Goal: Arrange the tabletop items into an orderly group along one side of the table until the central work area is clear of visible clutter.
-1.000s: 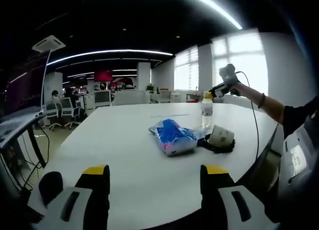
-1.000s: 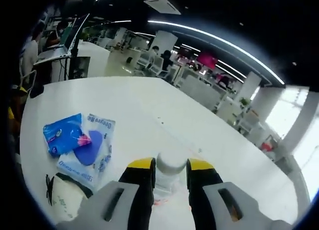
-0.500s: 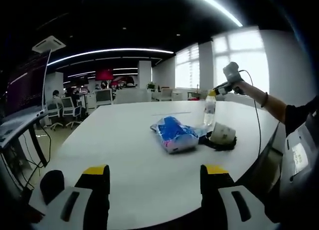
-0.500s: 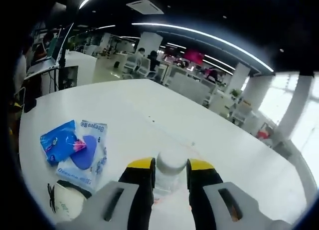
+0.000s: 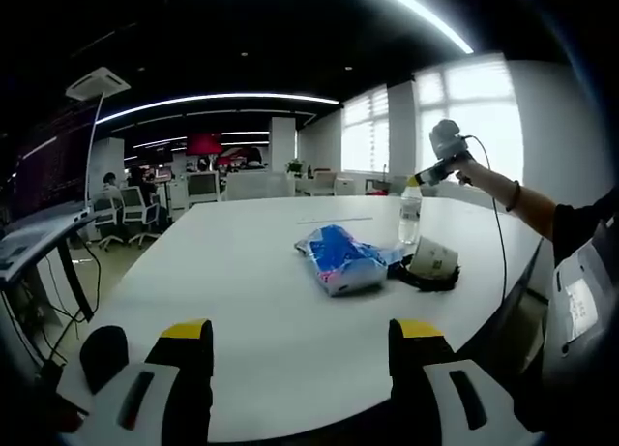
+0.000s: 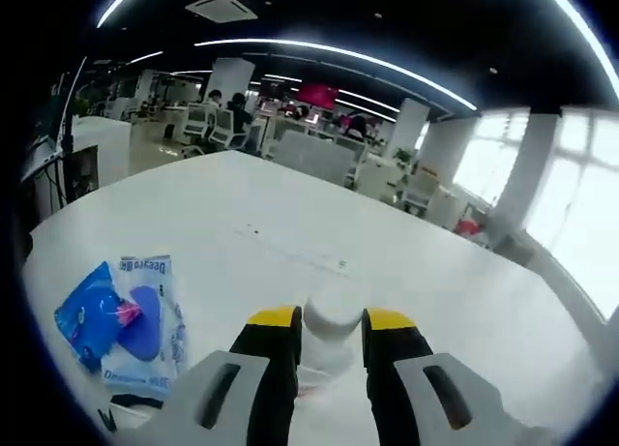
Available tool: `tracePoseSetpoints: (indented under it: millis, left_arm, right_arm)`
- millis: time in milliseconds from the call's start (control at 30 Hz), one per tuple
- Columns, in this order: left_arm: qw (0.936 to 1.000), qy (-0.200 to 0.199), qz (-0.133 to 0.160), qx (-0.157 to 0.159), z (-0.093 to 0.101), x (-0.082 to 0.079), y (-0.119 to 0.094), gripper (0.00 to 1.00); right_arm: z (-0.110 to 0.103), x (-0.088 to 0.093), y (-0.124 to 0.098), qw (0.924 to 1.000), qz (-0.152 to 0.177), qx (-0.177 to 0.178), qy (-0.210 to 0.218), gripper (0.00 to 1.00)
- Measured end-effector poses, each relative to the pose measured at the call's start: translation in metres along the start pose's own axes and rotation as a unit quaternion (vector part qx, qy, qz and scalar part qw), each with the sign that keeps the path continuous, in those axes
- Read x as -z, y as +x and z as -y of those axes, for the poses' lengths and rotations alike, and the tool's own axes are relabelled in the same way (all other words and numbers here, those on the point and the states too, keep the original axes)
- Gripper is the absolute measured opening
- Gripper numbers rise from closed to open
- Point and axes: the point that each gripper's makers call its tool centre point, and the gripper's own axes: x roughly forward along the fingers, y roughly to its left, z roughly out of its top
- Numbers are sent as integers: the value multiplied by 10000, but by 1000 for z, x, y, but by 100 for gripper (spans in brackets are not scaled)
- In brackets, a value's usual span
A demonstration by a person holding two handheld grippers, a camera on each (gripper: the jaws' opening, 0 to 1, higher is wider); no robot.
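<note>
In the left gripper view a clear water bottle (image 5: 410, 212) with a pale cap stands upright on the white table (image 5: 242, 272), and the right gripper (image 5: 423, 174) holds it at the cap from above. In the right gripper view the right gripper (image 6: 331, 320) is shut on the bottle cap (image 6: 331, 313). A blue and white plastic packet (image 5: 338, 260) lies mid-table, seen again as the packet (image 6: 126, 311). A white roll on a black cord (image 5: 428, 262) lies beside the bottle. The left gripper (image 5: 298, 332) hangs open over the near table edge, holding nothing.
The person's arm (image 5: 522, 204) reaches in from the right. A laptop on a stand (image 5: 39, 233) sits left of the table. Office desks, chairs and people (image 5: 126, 199) fill the background. The far table surface (image 6: 387, 262) is bare.
The right gripper view has swung right and tilted, so the packet now sits lower left. The bottle in the right gripper has shifted slightly right in the left gripper view.
</note>
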Motion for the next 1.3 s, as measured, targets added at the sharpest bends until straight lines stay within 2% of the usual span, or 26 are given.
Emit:
tracePoseSetpoints:
  millis: [167,267,333,400,433,467,567,633,733,800,833,900,933,1000,1033,1067,1100,1167,1300]
  left_arm:
    - [10000,-1,23,-49,-3,0,-4,73]
    - [10000,52,22,-13,-2,-1,-5,73]
    - [10000,69,27,-2,-2,-1,-7,73]
    - [10000,54,45,-29,-3,-2,-8,73]
    - [10000,51,57,-35,-4,-2,-9,73]
    - [10000,55,61,-36,-4,-2,-10,73]
    - [9999,60,71,-49,-5,-2,-12,73]
    - [10000,41,66,-51,-6,-1,-12,73]
    - [10000,16,32,-50,-6,2,-12,73]
    - [10000,57,-8,-39,-5,3,-13,73]
    - [10000,70,-13,-40,-5,4,-14,73]
    - [10000,67,27,-50,-5,3,-15,73]
    - [10000,58,31,-51,-5,3,-15,73]
    - [10000,47,23,-57,-5,3,-16,73]
    - [10000,56,15,-61,-5,3,-16,73]
    - [10000,61,8,-61,-5,3,-16,73]
    - [10000,69,13,-58,-4,3,-16,73]
    - [10000,67,20,-53,-4,2,-16,73]
    - [10000,62,9,-73,-4,3,-16,73]
  right_arm:
    - [-1,1,-1,9999,102,41,89,23]
    - [-2,3,-1,9999,119,-29,-79,25]
    - [-9,10,0,9996,-19,-287,7,28]
    - [-10,14,4,9995,-16,-297,-53,40]
    - [-15,8,6,9987,270,-441,5,48]
    - [-16,3,4,9975,422,-530,218,54]
    - [-20,-3,-3,9946,571,-849,194,57]
    - [-16,-2,-4,9950,557,-823,139,60]
    - [-13,-4,-7,9932,718,-890,202,64]
    - [-18,-10,-9,9886,976,-1145,100,70]
    - [-16,-10,-10,9887,993,-1119,93,76]
    - [-20,-16,-12,9824,1305,-1329,-119,76]
    - [-16,-14,-11,9838,1282,-1252,-68,74]
    - [-15,-14,-10,9801,1412,-1385,-165,69]
    - [-13,-14,-9,9798,1440,-1381,-137,69]
    - [-19,-17,-9,9735,1591,-1636,-127,71]
    - [-19,-18,-8,9715,1683,-1665,-135,74]
    - [-19,-15,-5,9690,1704,-1779,-192,75]
    - [-17,-9,0,9666,1649,-1960,-60,68]
